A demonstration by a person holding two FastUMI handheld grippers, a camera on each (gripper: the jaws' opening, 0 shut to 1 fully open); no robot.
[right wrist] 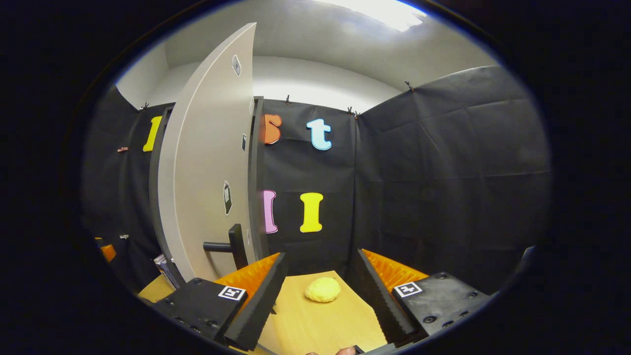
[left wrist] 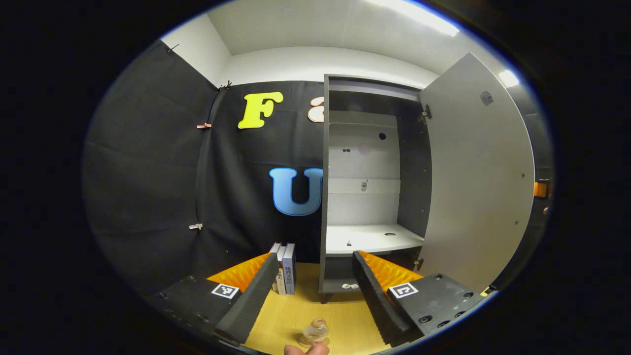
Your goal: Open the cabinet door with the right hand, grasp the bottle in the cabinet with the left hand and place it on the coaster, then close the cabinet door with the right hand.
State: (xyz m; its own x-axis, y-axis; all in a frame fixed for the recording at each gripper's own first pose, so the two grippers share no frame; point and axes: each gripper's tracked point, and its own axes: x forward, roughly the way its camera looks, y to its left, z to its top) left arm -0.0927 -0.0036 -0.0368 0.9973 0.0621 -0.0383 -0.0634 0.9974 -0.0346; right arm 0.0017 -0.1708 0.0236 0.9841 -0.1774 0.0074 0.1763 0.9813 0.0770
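The grey cabinet [left wrist: 326, 197] stands open, its door [left wrist: 475, 182] swung out to the right and its white shelf [left wrist: 369, 239] bare. A small clear glass bottle [left wrist: 315, 329] stands upright on the wooden table, low between the fingers of my left gripper [left wrist: 315, 256], which is open and not touching it. I cannot tell whether a coaster lies under the bottle. In the right gripper view the door [right wrist: 207, 187] stands edge-on to the left, with its dark handle [right wrist: 227, 245] just left of my right gripper [right wrist: 321, 256]. That gripper is open and holds nothing.
Three books [left wrist: 284, 268] stand upright on the table [left wrist: 296, 315] against the cabinet's left side. A yellow lumpy object [right wrist: 323, 289] lies on the table [right wrist: 315, 325] between the right fingers. Black cloth walls close the booth. A fingertip [left wrist: 305, 349] shows at the bottom edge.
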